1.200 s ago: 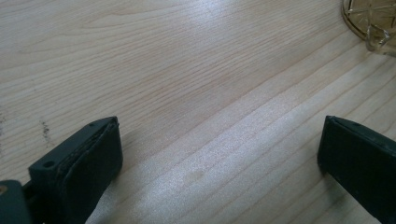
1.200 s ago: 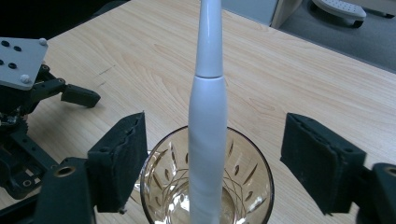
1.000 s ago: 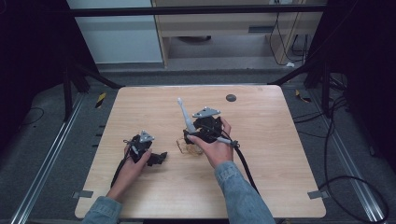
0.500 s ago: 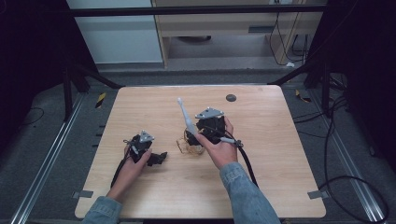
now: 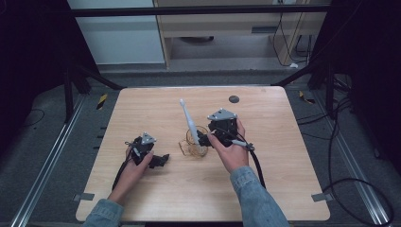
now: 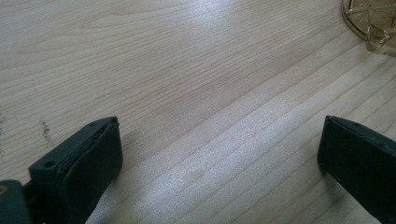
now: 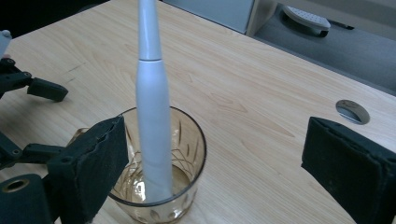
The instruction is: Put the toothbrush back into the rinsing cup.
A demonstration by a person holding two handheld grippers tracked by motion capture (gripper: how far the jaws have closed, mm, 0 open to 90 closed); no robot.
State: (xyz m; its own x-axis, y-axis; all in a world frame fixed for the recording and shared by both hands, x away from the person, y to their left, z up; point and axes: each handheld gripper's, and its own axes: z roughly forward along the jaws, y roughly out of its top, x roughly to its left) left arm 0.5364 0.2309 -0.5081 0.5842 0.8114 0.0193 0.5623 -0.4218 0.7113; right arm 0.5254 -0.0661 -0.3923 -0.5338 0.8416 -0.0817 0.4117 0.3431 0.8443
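Note:
A clear amber glass (image 5: 195, 143) (image 7: 161, 186) stands near the table's middle. A white electric toothbrush (image 5: 187, 119) (image 7: 152, 121) stands in it and leans toward the far left. My right gripper (image 5: 204, 139) (image 7: 219, 163) is just right of the glass, open wide; its left jaw sits beside the glass wall and nothing is between the jaws. My left gripper (image 5: 160, 161) (image 6: 219, 140) rests low over the wood to the left, open and empty. The glass's rim (image 6: 369, 21) shows at that view's top right.
The wooden table (image 5: 283, 156) has a round grey cable hole (image 5: 233, 99) (image 7: 352, 112) near its far edge. Black frame bars and cables surround the table. My left gripper (image 7: 28, 88) shows at the left of the right gripper view.
My right gripper has drawn back a little to the right, away from the toothbrush, which stays leaning in the glass. The left gripper has hardly moved.

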